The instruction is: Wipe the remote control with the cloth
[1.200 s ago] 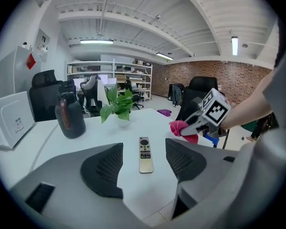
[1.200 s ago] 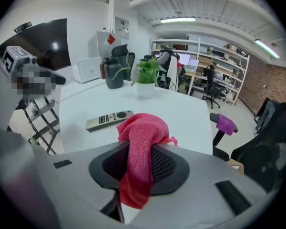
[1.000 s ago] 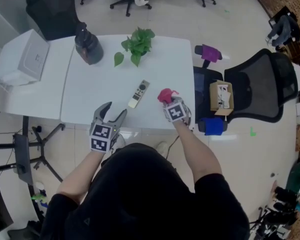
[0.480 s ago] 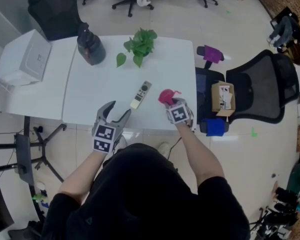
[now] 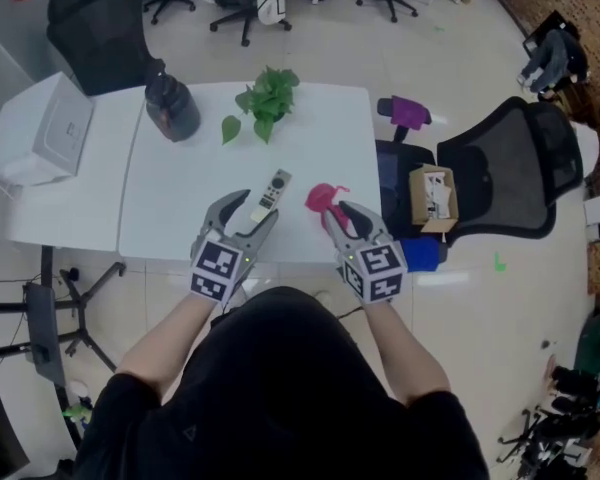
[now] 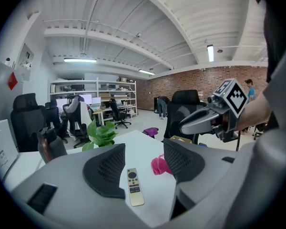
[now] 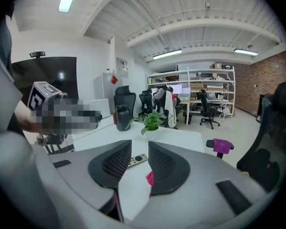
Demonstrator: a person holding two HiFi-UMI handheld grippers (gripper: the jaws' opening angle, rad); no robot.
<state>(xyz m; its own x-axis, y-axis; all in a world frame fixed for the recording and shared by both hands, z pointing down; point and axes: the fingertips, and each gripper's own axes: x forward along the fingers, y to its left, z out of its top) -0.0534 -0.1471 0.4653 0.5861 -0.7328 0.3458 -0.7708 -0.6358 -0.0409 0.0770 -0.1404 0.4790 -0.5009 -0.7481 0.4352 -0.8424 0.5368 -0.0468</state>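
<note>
1. You have not started wiping. This is the pick-up step: the pink cloth (image 5: 321, 197) lies loose on the white tabletop (image 5: 180, 198), near its near right corner, and neither claw holds anything.
2. The remote control (image 5: 271, 190) lies flat near the tabletop's near edge, right of the middle. It sits just left of the cloth, not touching it, with its button end pointing away from you.
3. Your left gripper (image 5: 246, 209) hangs over the near edge, pointing at the remote. Its jaws stand wide and are closing slightly. The left gripper view shows the remote framed in the gap, out beyond the tips.
4. Your right gripper (image 5: 338, 213) hovers just short of the cloth, tilted down toward it. Its jaws stand at a middling gap and are closing. Only bare tabletop and the distant remote show between the pads; a sliver of pink peeks past the right-hand pad.
5. Next, as I judge it, move the right claw forward and down until the cloth's raised fold sits between the pads, then close. The left claw can then steady the remote.
</note>
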